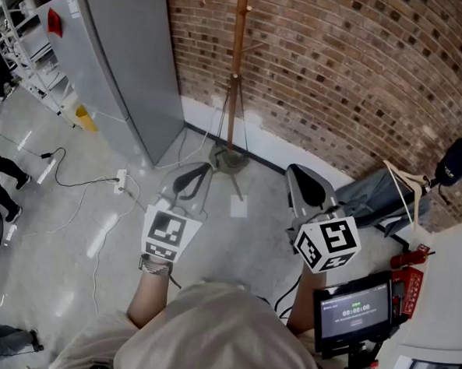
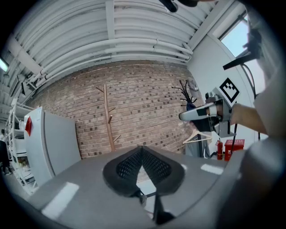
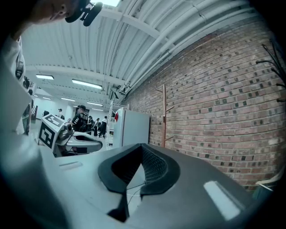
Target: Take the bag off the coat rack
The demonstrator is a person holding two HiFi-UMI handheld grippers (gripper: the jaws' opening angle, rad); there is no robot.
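Note:
A bare wooden coat rack point(image 1: 237, 63) stands against the brick wall ahead, its base point(image 1: 231, 160) on the floor; it also shows in the left gripper view point(image 2: 107, 118) and the right gripper view point(image 3: 164, 114). A dark bag point(image 1: 459, 159) hangs at the far right, on a black branched stand point(image 2: 184, 91). My left gripper point(image 1: 194, 177) and right gripper point(image 1: 309, 185) are held side by side in front of the wooden rack, well short of it. Both are shut with nothing between the jaws point(image 2: 142, 150) point(image 3: 142, 147).
A tall grey cabinet point(image 1: 122, 56) stands left of the rack. Cables and a power strip point(image 1: 122, 182) lie on the floor. A grey cloth with a hanger point(image 1: 386, 193), red boxes point(image 1: 409, 269) and a small screen point(image 1: 356, 308) are at the right. People stand far left.

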